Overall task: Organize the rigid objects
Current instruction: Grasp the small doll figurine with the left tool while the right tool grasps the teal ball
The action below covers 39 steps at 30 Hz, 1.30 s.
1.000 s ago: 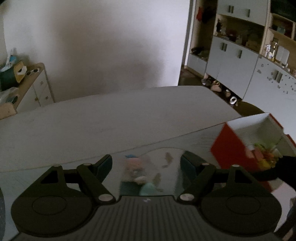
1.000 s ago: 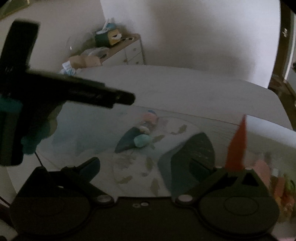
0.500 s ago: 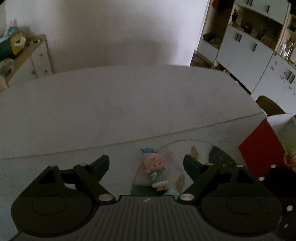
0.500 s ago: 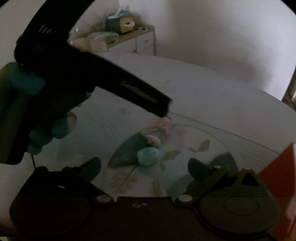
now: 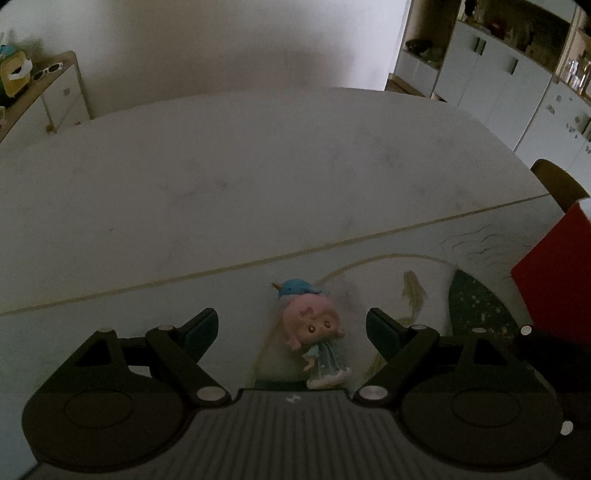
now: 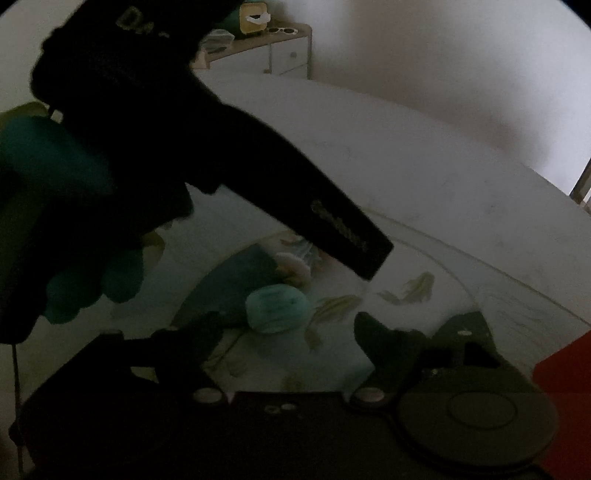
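White cabinets (image 5: 491, 85), tissue box (image 6: 254, 15).

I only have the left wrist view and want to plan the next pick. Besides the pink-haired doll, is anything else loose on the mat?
Observer: Yes. A mint-green round piece lies nearer the grippers than the doll, hidden from your camera.
Operator: Does the right gripper have it?
Observer: Not yet. The right gripper is open. Its jaws have just been closing, and the piece sits at its fingertips, nearer the left one. As far as the dim picture shows, neither pad presses on it.
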{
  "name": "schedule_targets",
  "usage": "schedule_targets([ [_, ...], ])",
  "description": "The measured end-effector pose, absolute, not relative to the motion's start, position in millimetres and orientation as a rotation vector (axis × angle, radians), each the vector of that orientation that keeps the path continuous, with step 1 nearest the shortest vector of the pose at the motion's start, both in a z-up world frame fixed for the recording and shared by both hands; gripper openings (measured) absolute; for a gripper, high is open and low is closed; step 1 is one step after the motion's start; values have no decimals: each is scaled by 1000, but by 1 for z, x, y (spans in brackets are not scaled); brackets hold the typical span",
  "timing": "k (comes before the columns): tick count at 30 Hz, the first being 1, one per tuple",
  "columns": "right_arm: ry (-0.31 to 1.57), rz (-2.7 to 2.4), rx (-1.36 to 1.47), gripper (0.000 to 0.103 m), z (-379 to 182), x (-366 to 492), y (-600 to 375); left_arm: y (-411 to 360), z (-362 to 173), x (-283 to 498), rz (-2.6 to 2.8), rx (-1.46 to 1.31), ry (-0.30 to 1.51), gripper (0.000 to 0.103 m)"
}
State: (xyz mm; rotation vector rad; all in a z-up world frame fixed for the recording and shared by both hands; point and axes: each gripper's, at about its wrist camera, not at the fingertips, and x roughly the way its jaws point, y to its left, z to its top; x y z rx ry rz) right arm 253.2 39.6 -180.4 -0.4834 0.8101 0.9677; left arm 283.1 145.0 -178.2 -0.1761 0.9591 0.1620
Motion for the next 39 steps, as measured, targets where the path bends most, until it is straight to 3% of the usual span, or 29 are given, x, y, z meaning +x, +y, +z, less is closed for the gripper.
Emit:
schedule_targets([
  [6, 799, 988, -500, 58, -181, 245, 42, 148, -185, 286, 181, -191, 960, 88],
  [11, 795, 987, -496, 51, -180, 240, 43, 150, -189, 284, 186, -211, 943, 86],
  [18, 781, 991, -494, 38, -175, 232, 42, 143, -191, 284, 187, -167, 923, 60],
  [23, 783, 986, -495, 37, -171, 225, 40, 139, -189, 284, 170, -168, 925, 39],
  [39, 846, 914, -449, 38, -144, 212, 21, 148, -177, 256, 220, -222, 952, 37],
])
